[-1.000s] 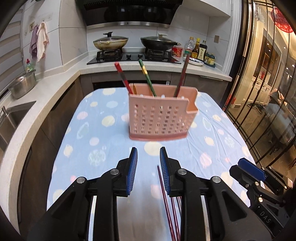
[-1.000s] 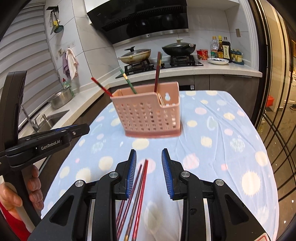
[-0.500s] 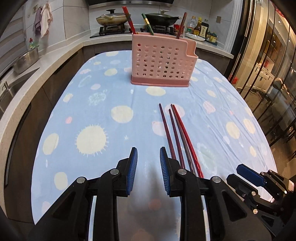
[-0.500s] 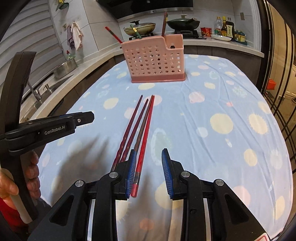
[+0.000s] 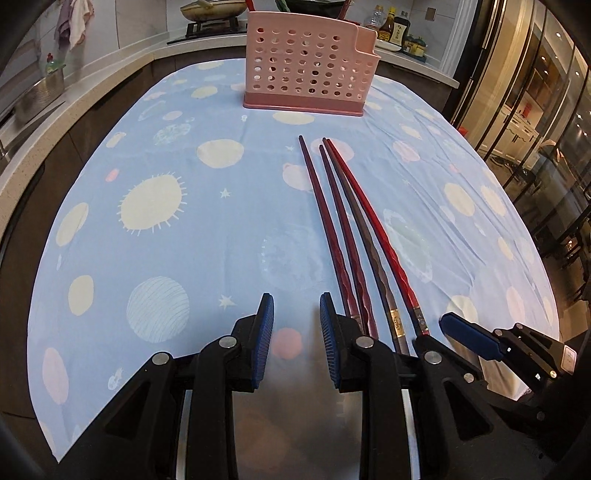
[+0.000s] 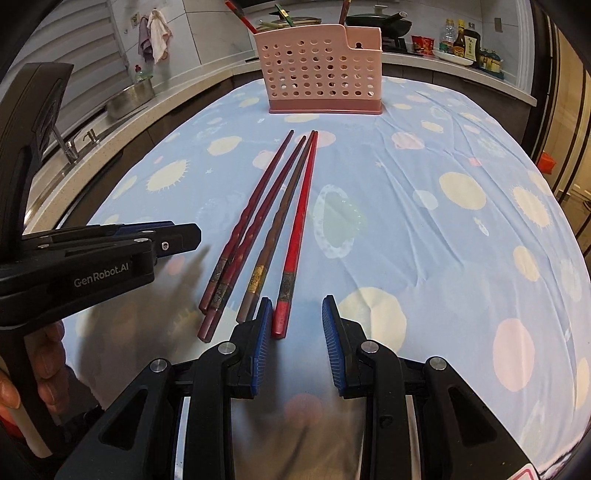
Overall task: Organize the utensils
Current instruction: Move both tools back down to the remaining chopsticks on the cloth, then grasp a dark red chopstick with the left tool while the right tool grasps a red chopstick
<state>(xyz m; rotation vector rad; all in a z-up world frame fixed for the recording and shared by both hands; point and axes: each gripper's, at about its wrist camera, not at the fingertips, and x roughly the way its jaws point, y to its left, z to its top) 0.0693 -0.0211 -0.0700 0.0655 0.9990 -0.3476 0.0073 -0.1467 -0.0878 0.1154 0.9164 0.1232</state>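
With four chopsticks (image 6: 273,221) lying toward twelve o'clock before the pink caddy (image 6: 325,74), both grippers, left gripper (image 5: 296,325) and right gripper (image 6: 297,325), jaws released and empty, now sit lower than before, the right's closing slightly.

Home kitchen, gas stove (image 6: 397,43) with a lidded wok (image 6: 378,20), sauce bottles (image 6: 461,42) on the stone counter (image 6: 461,72), sink tap (image 6: 66,147), steel pot (image 6: 129,96), hanging towels (image 6: 155,35), tiled walls.

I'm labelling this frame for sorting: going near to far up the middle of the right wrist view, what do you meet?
Right gripper → bright red chopstick → pink utensil holder → stove counter with the dark wok.
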